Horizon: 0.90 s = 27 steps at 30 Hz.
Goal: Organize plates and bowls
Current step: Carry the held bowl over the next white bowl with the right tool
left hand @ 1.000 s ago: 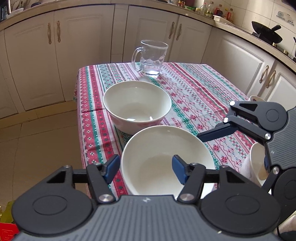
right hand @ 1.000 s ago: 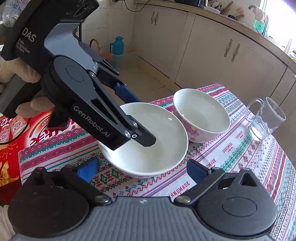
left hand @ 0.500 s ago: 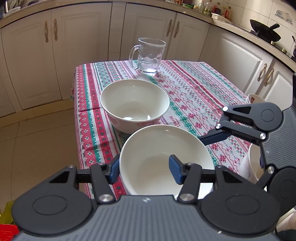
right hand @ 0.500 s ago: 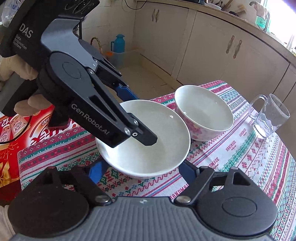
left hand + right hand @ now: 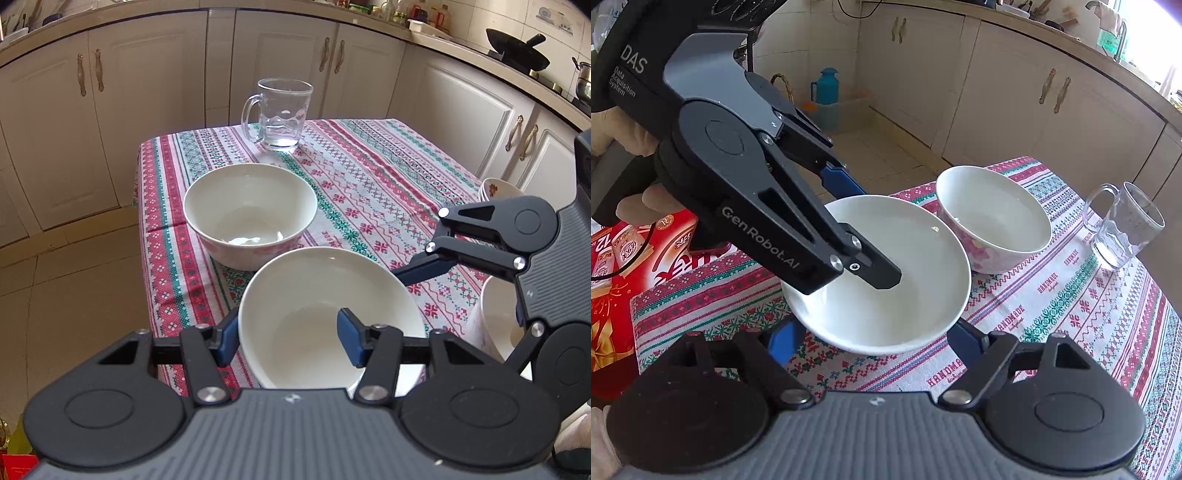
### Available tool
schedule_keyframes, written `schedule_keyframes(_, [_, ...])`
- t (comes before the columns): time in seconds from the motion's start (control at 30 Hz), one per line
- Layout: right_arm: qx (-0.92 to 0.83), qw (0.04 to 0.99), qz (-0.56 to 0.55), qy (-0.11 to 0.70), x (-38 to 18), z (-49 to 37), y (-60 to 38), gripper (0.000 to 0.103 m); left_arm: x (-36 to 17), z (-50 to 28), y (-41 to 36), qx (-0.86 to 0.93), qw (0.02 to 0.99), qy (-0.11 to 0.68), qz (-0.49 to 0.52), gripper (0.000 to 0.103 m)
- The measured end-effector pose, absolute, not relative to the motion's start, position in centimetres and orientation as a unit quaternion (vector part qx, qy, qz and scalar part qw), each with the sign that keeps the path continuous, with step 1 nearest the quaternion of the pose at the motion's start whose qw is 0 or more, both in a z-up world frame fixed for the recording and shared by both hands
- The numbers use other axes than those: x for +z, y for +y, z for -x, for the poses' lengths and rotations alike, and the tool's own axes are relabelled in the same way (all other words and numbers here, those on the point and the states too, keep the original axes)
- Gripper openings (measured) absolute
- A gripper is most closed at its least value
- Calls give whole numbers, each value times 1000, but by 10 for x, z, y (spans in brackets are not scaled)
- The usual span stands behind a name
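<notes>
A white shallow bowl point(image 5: 317, 306) point(image 5: 886, 295) is at the near corner of the table. My left gripper point(image 5: 288, 339) point(image 5: 873, 234) is shut on its rim, one blue pad outside the wall and one inside. My right gripper point(image 5: 873, 338) spans the bowl from the other side, its pads against the outer wall and partly hidden under the rim. One of its fingers point(image 5: 424, 266) touches the bowl's right edge. Whether the bowl is lifted off the cloth I cannot tell. A deeper white bowl with pink flowers point(image 5: 251, 214) point(image 5: 993, 218) stands just beyond it, empty.
A glass mug point(image 5: 280, 114) point(image 5: 1123, 225) stands at the table's far end on the patterned tablecloth point(image 5: 369, 177). More bowls point(image 5: 495, 188) sit at the right edge. A red box point(image 5: 628, 258) lies on the floor beside the table. Cabinets surround the table.
The right gripper's jaws have closed in from wide apart onto the shallow bowl's sides. The left jaws have narrowed onto its rim. Both hands have barely moved.
</notes>
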State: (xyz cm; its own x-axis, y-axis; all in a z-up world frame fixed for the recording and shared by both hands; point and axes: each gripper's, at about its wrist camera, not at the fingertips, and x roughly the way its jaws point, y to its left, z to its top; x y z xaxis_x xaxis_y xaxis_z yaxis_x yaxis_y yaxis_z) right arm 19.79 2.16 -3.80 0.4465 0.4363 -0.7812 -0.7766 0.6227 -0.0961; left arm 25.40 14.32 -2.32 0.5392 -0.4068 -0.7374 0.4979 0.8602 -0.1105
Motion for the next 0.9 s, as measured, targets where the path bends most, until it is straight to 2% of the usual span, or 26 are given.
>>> schedule_keyframes(0.9, [346, 851, 199, 340, 18, -143, -51, 87, 33, -204, 70, -291, 881, 356, -111, 54])
